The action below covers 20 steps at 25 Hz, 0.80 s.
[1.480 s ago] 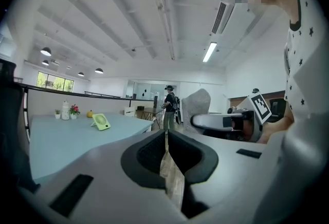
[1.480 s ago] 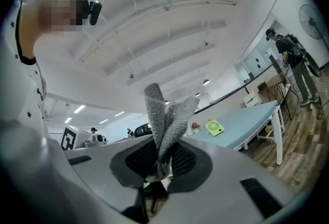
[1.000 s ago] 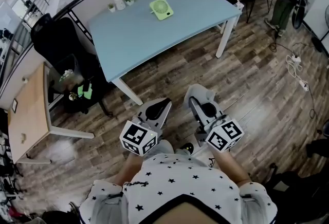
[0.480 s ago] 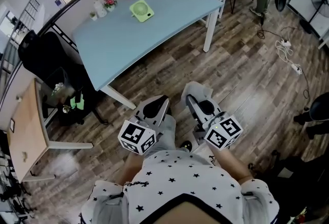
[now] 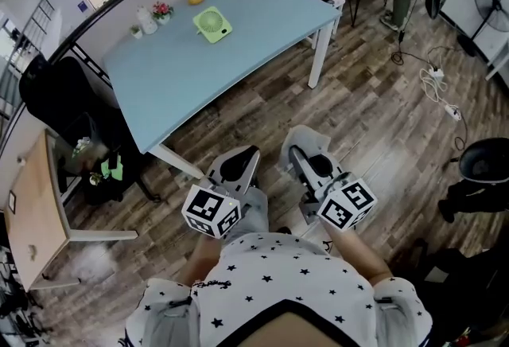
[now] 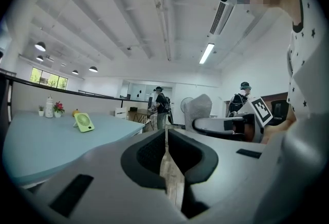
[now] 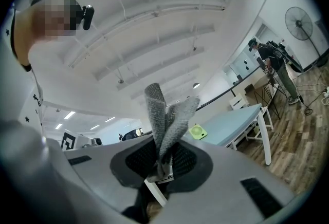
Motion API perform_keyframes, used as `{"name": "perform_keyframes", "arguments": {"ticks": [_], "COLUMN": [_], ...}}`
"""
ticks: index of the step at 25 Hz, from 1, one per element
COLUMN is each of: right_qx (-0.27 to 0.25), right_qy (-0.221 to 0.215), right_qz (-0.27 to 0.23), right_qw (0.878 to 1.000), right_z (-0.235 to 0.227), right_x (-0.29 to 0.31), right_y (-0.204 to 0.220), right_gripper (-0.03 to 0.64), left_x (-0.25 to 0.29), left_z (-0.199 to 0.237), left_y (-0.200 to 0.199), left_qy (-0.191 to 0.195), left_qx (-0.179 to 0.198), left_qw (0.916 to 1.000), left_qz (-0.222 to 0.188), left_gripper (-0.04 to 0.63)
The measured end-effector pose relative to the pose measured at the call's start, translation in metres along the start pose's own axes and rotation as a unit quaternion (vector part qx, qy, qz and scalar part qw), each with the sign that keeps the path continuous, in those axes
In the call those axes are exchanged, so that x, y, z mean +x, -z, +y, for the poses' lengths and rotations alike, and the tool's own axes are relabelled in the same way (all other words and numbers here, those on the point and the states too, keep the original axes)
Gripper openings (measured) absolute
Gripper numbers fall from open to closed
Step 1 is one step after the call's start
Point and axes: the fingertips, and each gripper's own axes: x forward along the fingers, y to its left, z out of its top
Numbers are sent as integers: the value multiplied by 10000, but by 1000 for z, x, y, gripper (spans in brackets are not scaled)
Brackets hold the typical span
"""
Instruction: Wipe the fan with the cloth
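Here, right claw clamped on grey cloth, left claw closed, fan well ahead.

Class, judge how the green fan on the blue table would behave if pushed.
The fan looks small and plastic, so probably light and apt to slide on the smooth table. It seems propped at a tilt, so a push may tip it.
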Motion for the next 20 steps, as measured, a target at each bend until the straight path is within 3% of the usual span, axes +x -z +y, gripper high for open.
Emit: {"name": "perform_keyframes", "arguments": {"ticks": [8, 20], "right_qx": [8, 12], "right_qy": [-28, 238], "right_qz": [58, 125], "right_qw": [10000, 9996], "right_z": [-21, -62], "right_x": [43, 119], "right_y": [-8, -20], "right_gripper": [49, 49], "left_x": [23, 70], "left_z": [43, 117], "left_y": [-8, -26], "left_qy": [-102, 98], "left_qx": [-61, -106], "left_qw": [9999, 9999], "left_qz": [-67, -59], "left_gripper": [40, 40]}}
